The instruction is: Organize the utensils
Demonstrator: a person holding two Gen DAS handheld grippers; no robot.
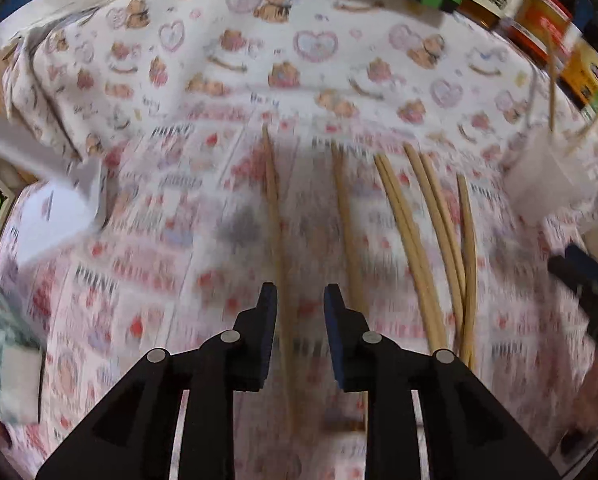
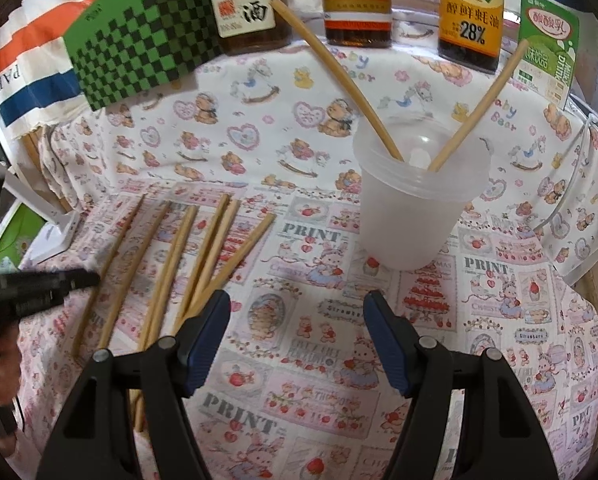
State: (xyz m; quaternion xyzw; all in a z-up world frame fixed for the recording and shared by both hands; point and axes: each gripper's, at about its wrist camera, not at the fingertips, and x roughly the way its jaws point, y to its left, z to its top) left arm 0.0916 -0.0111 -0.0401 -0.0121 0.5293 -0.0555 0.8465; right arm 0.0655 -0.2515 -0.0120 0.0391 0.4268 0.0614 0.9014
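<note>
The loose chopsticks [image 2: 203, 256] are lying side by side on the surface [image 2: 319, 360], left of the cup [image 2: 419, 200], which is already holding two. I am holding the left gripper [image 1: 301, 300] over the leftmost stick [image 1: 277, 240], jaws slightly parted, gripping nothing; closing off-centre risks rolling it away. The right gripper [image 2: 297, 312] is hanging wide open and empty. Only the right view is showing the cup sharply; the left view is blurring.

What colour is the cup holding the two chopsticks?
Frosted, see-through white. The cup shows best in the right wrist view.
</note>
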